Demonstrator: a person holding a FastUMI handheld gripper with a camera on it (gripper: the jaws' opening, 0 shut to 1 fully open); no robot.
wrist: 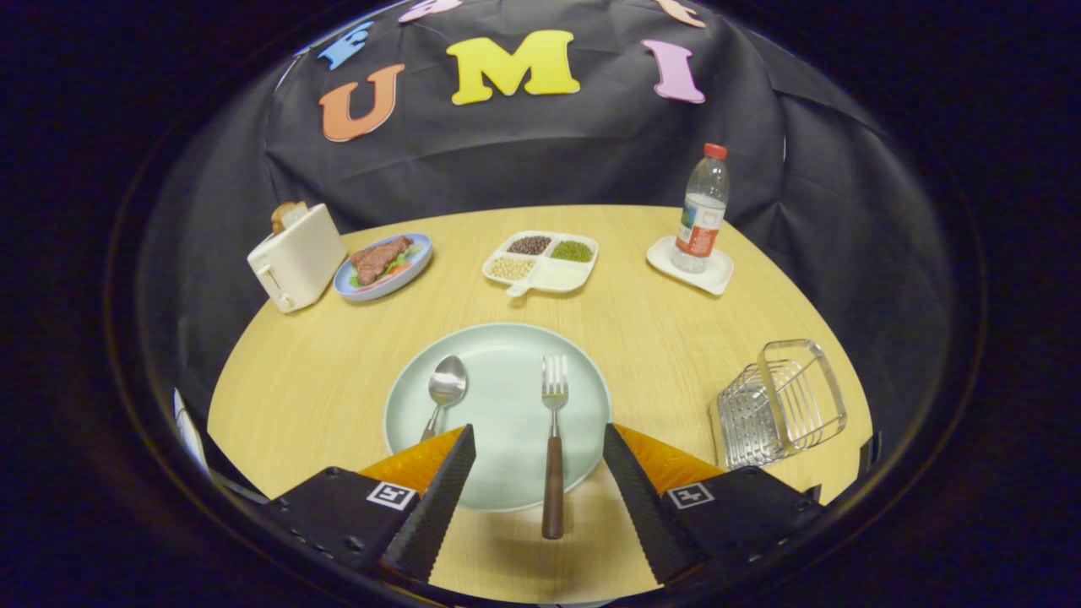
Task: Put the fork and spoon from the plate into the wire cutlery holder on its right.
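A pale green plate (507,380) lies on the round wooden table just ahead of my fingers. On it rest a metal spoon (444,388) towards the left and a fork (553,443) with a dark wooden handle, whose handle runs off the plate's near rim. My gripper (539,443) is open, with the fork's handle lying between the two fingers and neither finger touching it. The spoon's handle passes behind the left finger. The wire cutlery holder (781,405) stands to the right of the plate, near the table's edge.
Beyond the plate stand a white toaster (296,257) with bread, a blue plate of food (384,266), a white divided tray of beans (540,262) and a water bottle (703,211) on a white coaster (714,274). Bare tabletop lies between plate and holder.
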